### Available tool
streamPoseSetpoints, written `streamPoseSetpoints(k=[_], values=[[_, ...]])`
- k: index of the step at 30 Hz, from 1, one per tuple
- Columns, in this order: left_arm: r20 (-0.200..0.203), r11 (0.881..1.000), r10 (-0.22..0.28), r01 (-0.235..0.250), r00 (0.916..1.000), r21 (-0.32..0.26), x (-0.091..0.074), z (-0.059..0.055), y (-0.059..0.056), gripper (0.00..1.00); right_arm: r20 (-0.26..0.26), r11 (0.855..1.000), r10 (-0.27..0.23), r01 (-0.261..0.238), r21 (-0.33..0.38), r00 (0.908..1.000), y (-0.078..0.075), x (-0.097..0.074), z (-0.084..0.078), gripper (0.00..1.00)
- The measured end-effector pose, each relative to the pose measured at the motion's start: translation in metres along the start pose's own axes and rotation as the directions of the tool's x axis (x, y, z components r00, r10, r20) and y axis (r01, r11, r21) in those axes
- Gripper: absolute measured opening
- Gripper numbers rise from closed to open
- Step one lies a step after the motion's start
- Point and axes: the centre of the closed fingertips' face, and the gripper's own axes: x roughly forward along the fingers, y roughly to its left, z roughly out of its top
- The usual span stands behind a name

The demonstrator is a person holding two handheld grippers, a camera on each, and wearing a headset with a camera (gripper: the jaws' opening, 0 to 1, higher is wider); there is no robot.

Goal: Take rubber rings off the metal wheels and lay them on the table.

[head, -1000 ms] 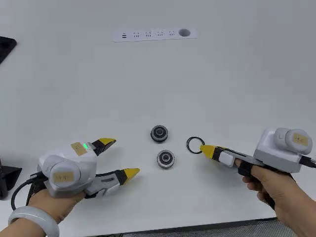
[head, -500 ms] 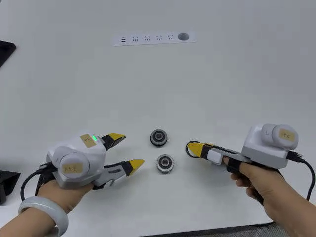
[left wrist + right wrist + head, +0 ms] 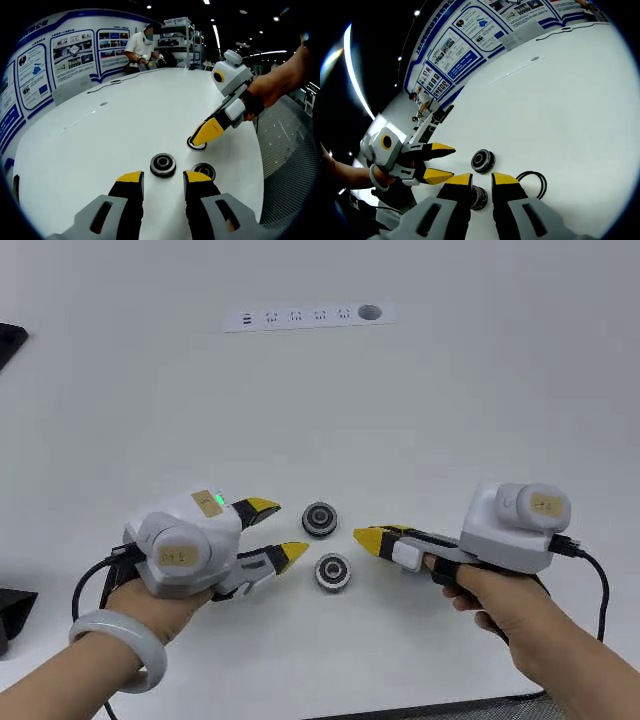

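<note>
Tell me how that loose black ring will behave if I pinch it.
The black ring is thin and lies flat on the table, so it's probably light and won't roll. Being rubber, it likely bends when pinched and drags rather than slides.

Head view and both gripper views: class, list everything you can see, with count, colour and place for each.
table: one, white, under everything
wheels: two, dark metal, mid-table between the grippers; second one nearer the person
rubber ring: one, black, flat on the table by the right gripper's tips
power strip: one, white, far side of table
posters: several, blue and white, back wall
bracelet: one, white, left wrist
left gripper: one, white with yellow tips, open, left of wheels
right gripper: one, same colours, narrowly open, right of wheels
</note>
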Motion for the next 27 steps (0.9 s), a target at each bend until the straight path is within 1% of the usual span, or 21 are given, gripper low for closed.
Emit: streamPoseSetpoints(k=[2,4,7,13,19,27], values=[[0.002,1.000,-0.005,0.005,1.0000,0.000,0.004,0.003,-0.001,0.31,-0.006,0.999,-0.003,0.003,-0.041,1.0000,0.001,0.003,0.000,0.16],[0.002,1.000,-0.009,0.009,1.0000,0.002,0.007,0.004,-0.001,0.29,-0.011,0.999,-0.002,0.002,-0.045,0.9999,0.002,0.004,-0.001,0.16],[-0.006,1.000,-0.018,0.018,0.9998,0.011,0.013,0.005,-0.002,0.27,-0.003,0.997,-0.011,0.011,-0.070,0.9999,0.002,0.005,0.002,0.17],[-0.020,0.999,-0.024,0.024,0.9995,0.022,0.022,0.007,-0.001,0.25,-0.002,0.998,-0.006,0.006,-0.066,1.0000,0.001,0.006,0.004,0.17],[-0.040,0.999,-0.035,0.036,0.9986,0.026,0.030,0.004,-0.002,0.22,0.006,0.999,-0.009,0.009,-0.052,0.9999,-0.002,0.006,0.006,0.17],[-0.056,0.999,-0.038,0.038,0.9977,0.010,0.037,0.002,0.000,0.20,0.008,0.999,-0.005,0.005,-0.042,1.0000,-0.001,0.009,0.008,0.16]])
